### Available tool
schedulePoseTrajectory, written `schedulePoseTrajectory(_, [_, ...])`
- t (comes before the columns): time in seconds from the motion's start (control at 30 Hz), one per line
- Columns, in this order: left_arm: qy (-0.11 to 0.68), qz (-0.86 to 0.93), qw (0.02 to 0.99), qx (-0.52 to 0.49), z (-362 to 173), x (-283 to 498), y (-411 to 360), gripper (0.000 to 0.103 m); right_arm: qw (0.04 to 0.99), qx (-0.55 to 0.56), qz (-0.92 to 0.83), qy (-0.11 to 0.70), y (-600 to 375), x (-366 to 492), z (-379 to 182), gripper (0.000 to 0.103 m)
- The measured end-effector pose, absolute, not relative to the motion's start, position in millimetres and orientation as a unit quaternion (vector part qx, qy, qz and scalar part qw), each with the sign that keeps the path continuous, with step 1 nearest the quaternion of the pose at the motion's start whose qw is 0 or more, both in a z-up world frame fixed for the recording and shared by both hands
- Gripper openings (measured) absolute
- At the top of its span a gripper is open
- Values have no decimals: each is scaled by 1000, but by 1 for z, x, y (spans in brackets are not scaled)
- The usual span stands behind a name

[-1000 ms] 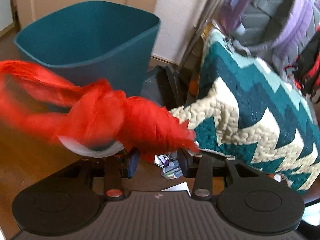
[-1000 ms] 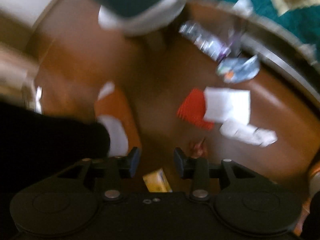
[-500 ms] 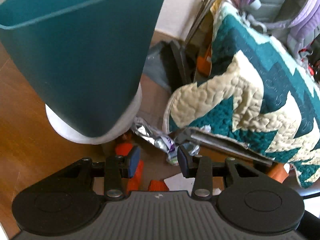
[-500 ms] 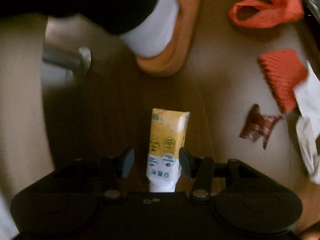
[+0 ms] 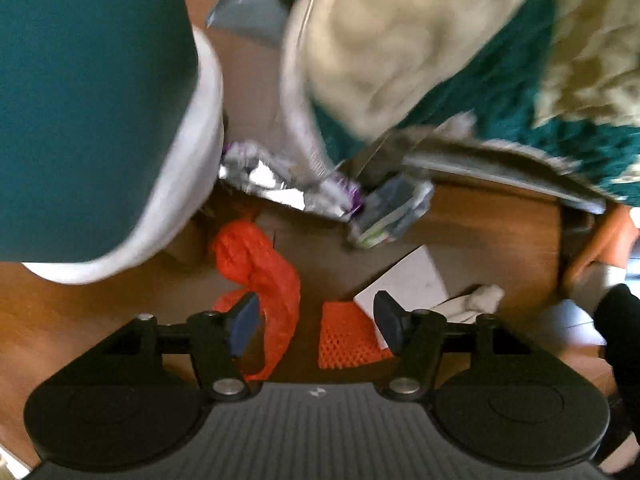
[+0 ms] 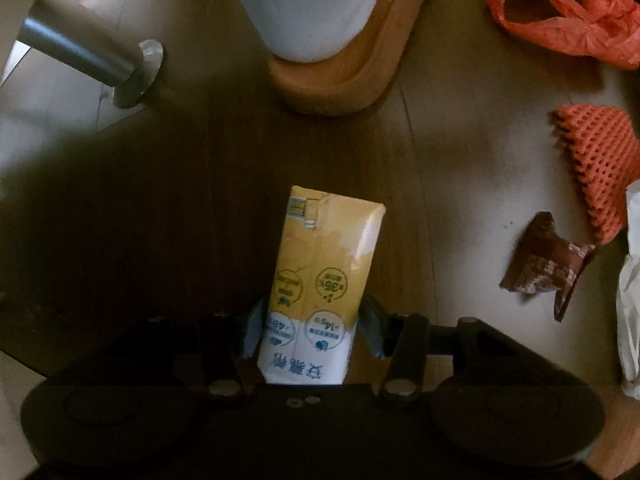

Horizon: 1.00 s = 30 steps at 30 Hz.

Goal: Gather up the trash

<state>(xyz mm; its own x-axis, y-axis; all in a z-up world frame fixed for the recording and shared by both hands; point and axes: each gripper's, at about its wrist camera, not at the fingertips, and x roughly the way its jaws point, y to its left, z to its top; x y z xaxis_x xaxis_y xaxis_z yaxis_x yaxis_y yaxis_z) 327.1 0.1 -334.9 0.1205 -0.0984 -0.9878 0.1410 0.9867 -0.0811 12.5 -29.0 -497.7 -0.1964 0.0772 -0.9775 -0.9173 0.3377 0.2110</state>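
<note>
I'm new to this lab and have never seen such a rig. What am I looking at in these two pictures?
A person holds a hand-held gripper in each hand, and a camera on each looks along its fingers. The left hand-held gripper is open, above an orange plastic bag and orange foam net on the wooden floor, beside the teal bin. The right hand-held gripper straddles a yellow drink carton; whether it grips is unclear. A brown wrapper lies nearby.

My left view is smeared: the quilt and foil wrappers blur. The teal bin is cropped. On the right, the carton has its base hidden.
</note>
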Motion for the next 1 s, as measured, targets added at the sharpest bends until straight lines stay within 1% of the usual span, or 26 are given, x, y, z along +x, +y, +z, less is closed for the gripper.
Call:
schedulePoseTrajectory(0.17, [646,-32,762,35,-387,341,10,62,554,-347,444,613,-32,29,-501,43])
schedulePoseTrajectory(0.33, [645,7,760,82,-441,342,6,62,570,-309,417,637,-47,56,-500,43])
schedulePoseTrajectory(0.43, [650,25,754,88,-465,346,4,62,569,-293,408,651,-50,63,-502,43])
schedulePoseTrajectory(0.53, [648,30,753,109,-481,350,-3,62,567,-286,406,657,-53,68,-501,43])
schedulePoseTrajectory(0.67, [651,42,751,99,-497,363,-3,62,566,-271,401,667,-59,77,-499,43])
schedulePoseTrajectory(0.8, [646,56,756,88,-501,371,0,62,567,-264,398,671,-62,81,-498,43])
schedulePoseTrajectory(0.83, [645,55,758,85,-501,372,0,61,567,-263,398,672,-62,82,-498,43])
schedulePoseTrajectory(0.87, [643,56,760,81,-500,373,2,58,567,-263,397,672,-57,80,-501,43])
schedulePoseTrajectory(0.9, [641,60,761,80,-499,374,3,45,567,-263,396,673,-56,79,-501,43])
schedulePoseTrajectory(0.93, [640,65,761,82,-497,372,5,41,567,-262,396,673,-54,78,-501,43])
schedulePoseTrajectory(1.0, [641,60,762,73,-496,372,8,38,568,-257,396,674,-52,80,-500,43])
